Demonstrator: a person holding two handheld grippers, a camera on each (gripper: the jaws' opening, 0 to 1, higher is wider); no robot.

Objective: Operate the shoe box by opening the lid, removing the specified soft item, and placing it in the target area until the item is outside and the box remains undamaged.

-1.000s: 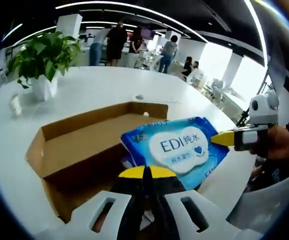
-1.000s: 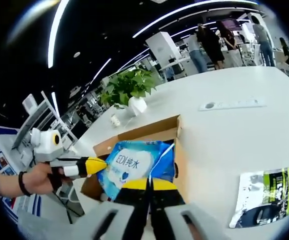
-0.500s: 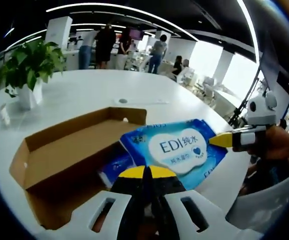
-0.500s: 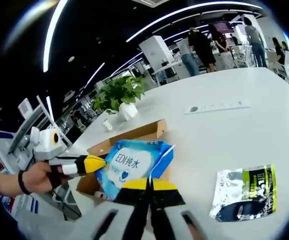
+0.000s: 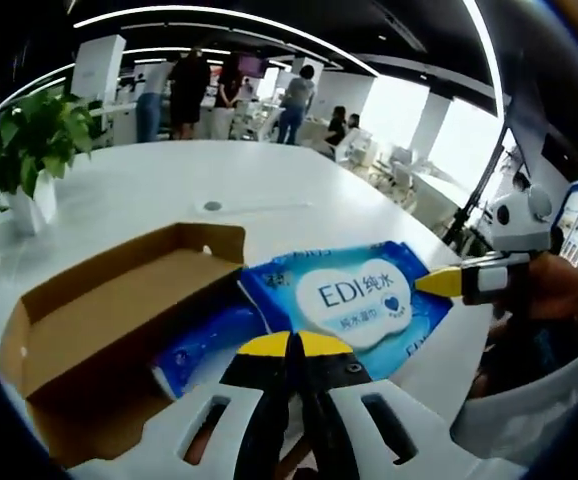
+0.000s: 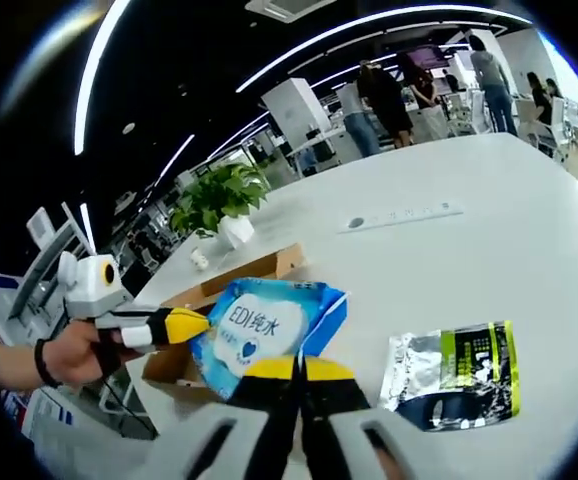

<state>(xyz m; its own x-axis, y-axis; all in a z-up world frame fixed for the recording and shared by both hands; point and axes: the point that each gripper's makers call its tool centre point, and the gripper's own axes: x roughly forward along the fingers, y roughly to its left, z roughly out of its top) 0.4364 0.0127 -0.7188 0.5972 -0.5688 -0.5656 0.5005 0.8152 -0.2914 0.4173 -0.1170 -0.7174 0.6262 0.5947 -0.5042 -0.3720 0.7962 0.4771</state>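
Left gripper view looks over a large white table [image 5: 299, 200], which carries everything else. On it lies the open brown shoe box [image 5: 109, 310], its lid folded back, and inside it a second blue pack [image 5: 204, 345] is partly visible. Behind the box, at the far edge of the table, stands a green plant [image 5: 24, 135] in a white pot, and several people [image 5: 184, 90] stand further back in the office.

The blue wipes pack [image 5: 354, 300] (white label with the letters EDI) is lifted out of the box and hangs in the air just beside it, over the table edge. It is held from two sides. The left gripper [image 5: 291, 345] has its yellow-tipped jaws pressed together on the near edge of the pack. The right gripper [image 5: 439, 282] comes in from the right, held by a hand [image 5: 564, 290], and its yellow tip pinches the other edge of the pack.

Right gripper view shows the same pack [image 6: 264, 325] between the right gripper's [image 6: 297, 365] closed jaws and the yellow tip of the left gripper [image 6: 184, 325]. The box [image 6: 219, 290] is behind it. A silver, green and black pouch [image 6: 454, 375] lies flat on the table [image 6: 439, 260], apart from the box.
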